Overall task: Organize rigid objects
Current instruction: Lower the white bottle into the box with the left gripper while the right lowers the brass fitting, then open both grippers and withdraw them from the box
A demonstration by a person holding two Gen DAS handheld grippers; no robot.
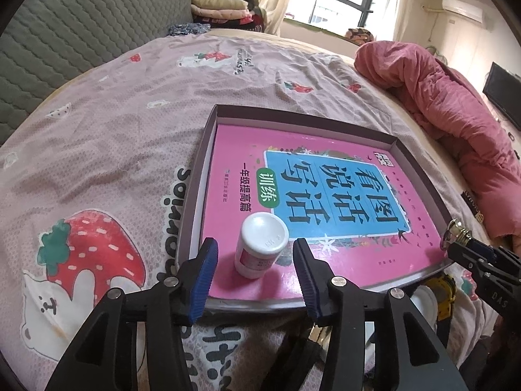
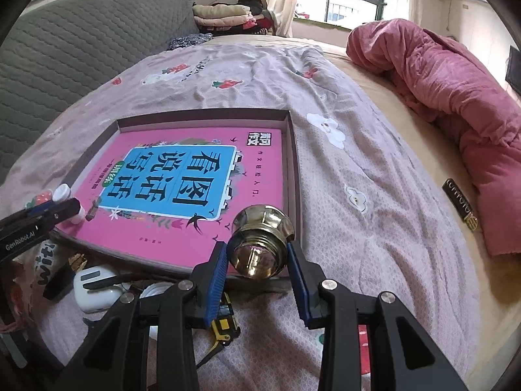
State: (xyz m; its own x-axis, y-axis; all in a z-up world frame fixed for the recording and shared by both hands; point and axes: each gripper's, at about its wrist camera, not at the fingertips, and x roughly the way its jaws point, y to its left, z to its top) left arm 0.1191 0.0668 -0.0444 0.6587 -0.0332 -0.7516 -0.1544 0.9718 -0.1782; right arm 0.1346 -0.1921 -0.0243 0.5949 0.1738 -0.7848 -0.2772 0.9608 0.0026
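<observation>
A shallow box tray (image 1: pixel 208 150) lies on the bed with a pink book (image 1: pixel 325 195) inside it. A white bottle (image 1: pixel 260 244) stands on the book's near corner, between the fingers of my open left gripper (image 1: pixel 255 254), which do not touch it. My right gripper (image 2: pixel 257 254) is shut on a shiny brass knob (image 2: pixel 260 244) and holds it over the tray's near right corner (image 2: pixel 294 195). The knob and right gripper also show in the left wrist view (image 1: pixel 456 231). The bottle shows at the left of the right wrist view (image 2: pixel 65 195).
Loose items lie on the bedspread by the tray's near edge: a white earbud case (image 2: pixel 94 290), a yellow watch (image 2: pixel 224 322) and a small black object (image 2: pixel 58 286). A rolled pink quilt (image 2: pixel 456 97) lies at the right. A grey padded headboard (image 2: pixel 81 49) stands at the left.
</observation>
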